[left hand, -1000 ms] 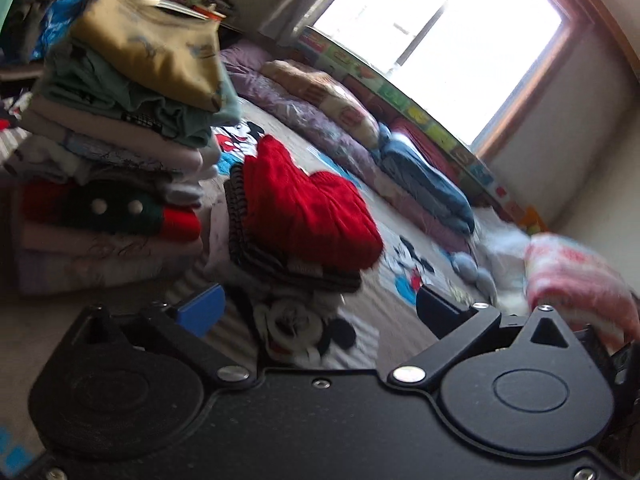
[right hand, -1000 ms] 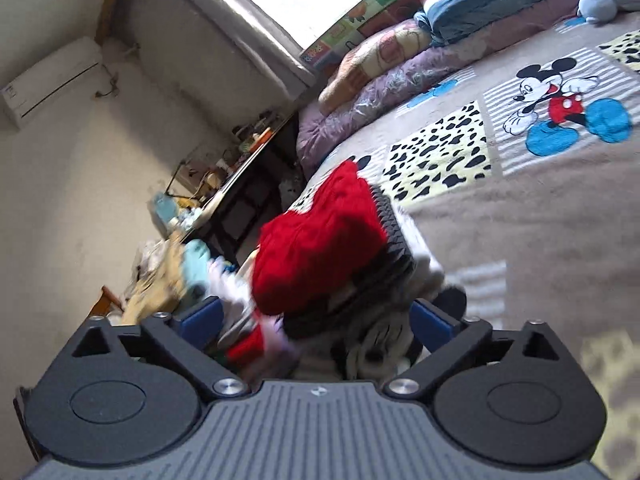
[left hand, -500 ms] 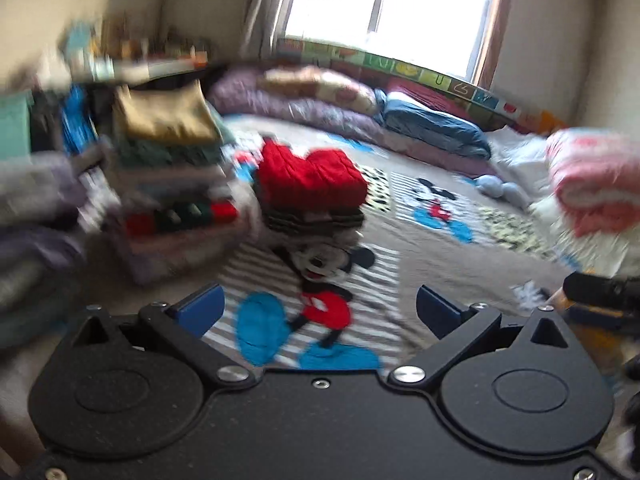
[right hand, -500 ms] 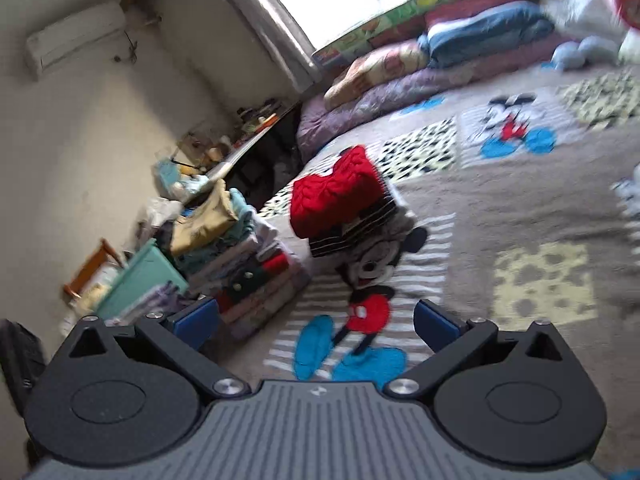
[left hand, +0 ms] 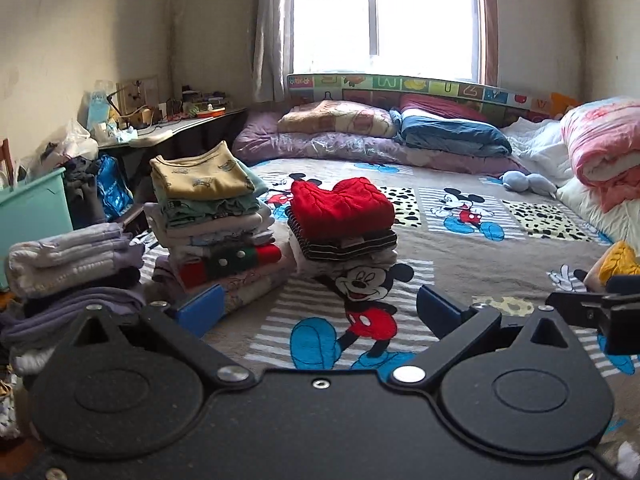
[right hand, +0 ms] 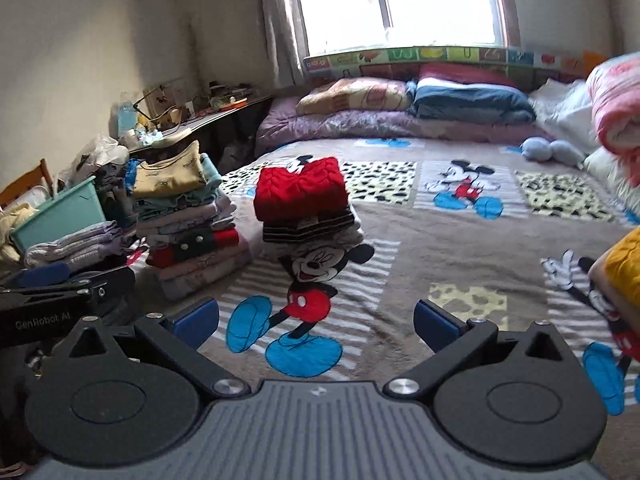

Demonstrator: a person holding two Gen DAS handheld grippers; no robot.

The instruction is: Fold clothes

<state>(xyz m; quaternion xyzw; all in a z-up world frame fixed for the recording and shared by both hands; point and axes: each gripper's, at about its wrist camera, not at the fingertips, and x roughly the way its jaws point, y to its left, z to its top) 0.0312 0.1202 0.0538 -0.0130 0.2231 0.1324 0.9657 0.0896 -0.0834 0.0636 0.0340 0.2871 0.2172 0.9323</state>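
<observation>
A folded red knit sweater (left hand: 342, 204) tops a short stack of folded clothes on the Mickey Mouse bedspread (left hand: 460, 256); it also shows in the right wrist view (right hand: 300, 190). A taller stack (left hand: 212, 224) topped by a yellow shirt stands to its left, also in the right wrist view (right hand: 188, 220). A yellow garment (right hand: 624, 268) lies at the right edge. My left gripper (left hand: 320, 312) and right gripper (right hand: 316, 322) are both open and empty, held well back from the stacks.
A third pile of folded lilac and dark clothes (left hand: 76, 264) sits at the left by a teal bin (left hand: 32, 204). Pillows and quilts (left hand: 360, 128) line the wall under the window. A pink rolled quilt (left hand: 604, 152) lies at the right. A cluttered desk (left hand: 176, 120) stands at the far left.
Both grippers have pulled back from the red sweater stack and levelled out. The stacks now sit farther away, and the sweater rests on its stack.
</observation>
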